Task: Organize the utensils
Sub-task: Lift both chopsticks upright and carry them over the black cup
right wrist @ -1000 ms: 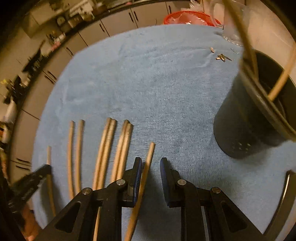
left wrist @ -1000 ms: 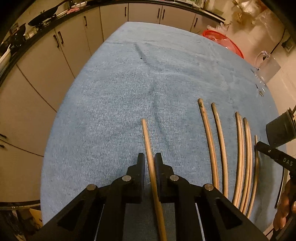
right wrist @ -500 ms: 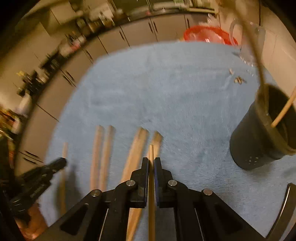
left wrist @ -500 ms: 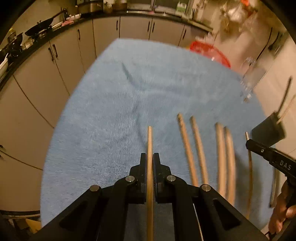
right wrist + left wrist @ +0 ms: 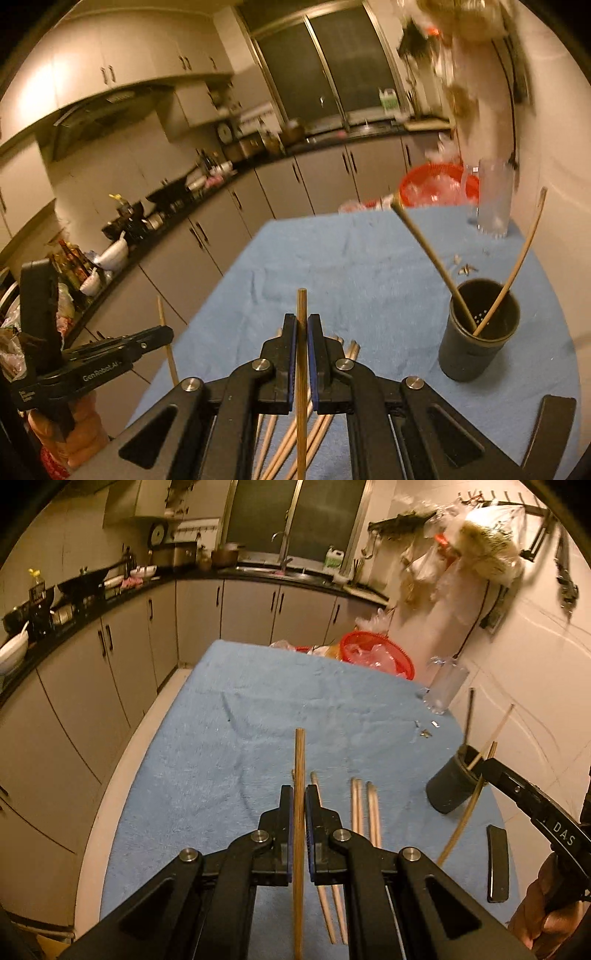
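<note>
Left claw [image 5: 299, 805] clamps chopstick [image 5: 298, 775]; right claw [image 5: 301, 332] clamps another chopstick [image 5: 302, 325]. Lettering: "DAS", "GenRobot.AI".

On my right gripper's [image 5: 535, 808] black arm, seen off to the right of my left fingers [image 5: 286, 812], I read white letters "DAS". On my left gripper's [image 5: 110, 354] black body, off to the left of my right fingers [image 5: 290, 332], white print reads "GenRobot.AI"; the smaller lines beside it are too small to read.
</note>
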{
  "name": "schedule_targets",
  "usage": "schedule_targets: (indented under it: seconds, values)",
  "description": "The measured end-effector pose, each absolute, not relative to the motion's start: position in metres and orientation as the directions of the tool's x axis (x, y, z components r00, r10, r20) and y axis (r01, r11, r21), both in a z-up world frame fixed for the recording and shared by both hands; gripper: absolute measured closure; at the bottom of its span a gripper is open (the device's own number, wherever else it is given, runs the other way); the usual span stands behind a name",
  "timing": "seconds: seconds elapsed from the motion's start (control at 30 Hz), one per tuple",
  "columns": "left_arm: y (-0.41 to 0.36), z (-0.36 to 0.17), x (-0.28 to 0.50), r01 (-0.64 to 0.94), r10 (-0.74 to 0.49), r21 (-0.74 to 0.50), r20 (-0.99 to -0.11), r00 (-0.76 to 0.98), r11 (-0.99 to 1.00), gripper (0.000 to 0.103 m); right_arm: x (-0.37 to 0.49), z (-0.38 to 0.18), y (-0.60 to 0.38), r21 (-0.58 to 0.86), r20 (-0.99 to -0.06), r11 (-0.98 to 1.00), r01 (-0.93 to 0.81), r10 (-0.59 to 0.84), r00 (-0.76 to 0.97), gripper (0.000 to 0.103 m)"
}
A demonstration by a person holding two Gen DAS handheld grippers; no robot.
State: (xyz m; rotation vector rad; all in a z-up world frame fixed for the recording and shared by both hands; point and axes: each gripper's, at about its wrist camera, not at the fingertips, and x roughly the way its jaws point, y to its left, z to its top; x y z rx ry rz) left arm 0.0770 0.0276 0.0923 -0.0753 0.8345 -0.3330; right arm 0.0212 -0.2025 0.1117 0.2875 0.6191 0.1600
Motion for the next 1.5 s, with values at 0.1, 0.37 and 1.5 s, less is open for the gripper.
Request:
schedule_targets:
  seconds: [0.1, 0.37, 1.5]
  values:
    - [0.026, 0.099, 0.064, 0.262, -0.319, -0.193, -0.703, 0.636, 0.946, 0.097, 0.001, 0.124, -0.198, 0.309, -0.514, 0.948, -0.076, 0.234, 0.826, 0.097]
    - [0.027, 0.113, 0.034, 0.278, -0.341, -0.205, -0.675, 0.654, 0.939, 0.097, -0.038, 0.142, -0.192, 0.301, -0.469, 0.95, -0.081, 0.221, 0.855, 0.097]
    - [0.018, 0.12, 0.032, 0.318, -0.372, -0.205, -0.644, 0.668, 0.926, 0.097, -0.04, 0.141, -0.208, 0.331, -0.416, 0.939, -0.093, 0.233, 0.879, 0.097]
